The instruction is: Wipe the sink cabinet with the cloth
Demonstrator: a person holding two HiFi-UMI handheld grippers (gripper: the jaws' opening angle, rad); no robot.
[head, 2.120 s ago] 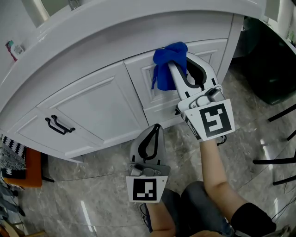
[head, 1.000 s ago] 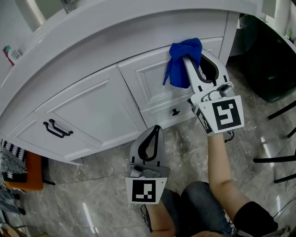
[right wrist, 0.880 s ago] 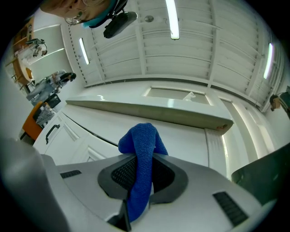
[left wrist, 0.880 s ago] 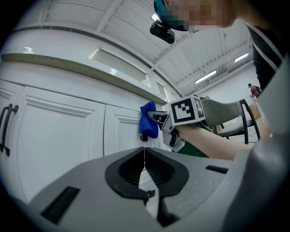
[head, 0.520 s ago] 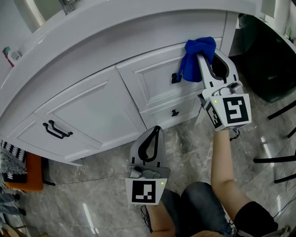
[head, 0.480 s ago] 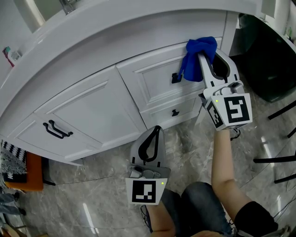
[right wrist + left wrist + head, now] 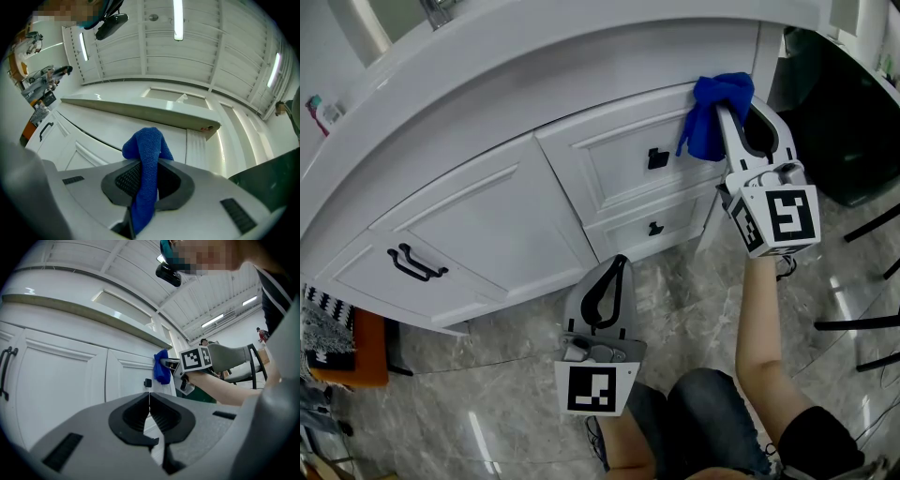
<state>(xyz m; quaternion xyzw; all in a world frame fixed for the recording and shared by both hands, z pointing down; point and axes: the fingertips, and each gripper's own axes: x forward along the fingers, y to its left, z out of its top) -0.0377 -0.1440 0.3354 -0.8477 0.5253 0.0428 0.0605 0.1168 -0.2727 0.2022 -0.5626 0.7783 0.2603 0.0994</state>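
Observation:
My right gripper [image 7: 724, 105] is shut on a blue cloth [image 7: 713, 112] and presses it against the top right corner of the white sink cabinet [image 7: 534, 202], beside the upper drawer's black knob [image 7: 657, 157]. In the right gripper view the blue cloth [image 7: 145, 173] hangs down between the jaws, just under the countertop edge [image 7: 140, 111]. My left gripper [image 7: 612, 272] is shut and holds nothing, low in front of the cabinet above the floor. In the left gripper view the shut left gripper [image 7: 149, 401] points at the cabinet doors, with the cloth [image 7: 162, 371] farther right.
A lower drawer knob [image 7: 654, 228] sits under the upper one. A black door handle [image 7: 416, 262] is at the left. The marble floor [image 7: 487, 394] spreads below. A dark bin [image 7: 844, 122] stands to the right, and black chair legs [image 7: 862, 328] are nearby.
My right gripper has slid the cloth rightward along the upper drawer front to the cabinet's right corner, uncovering the black knob. The left gripper has stayed in place.

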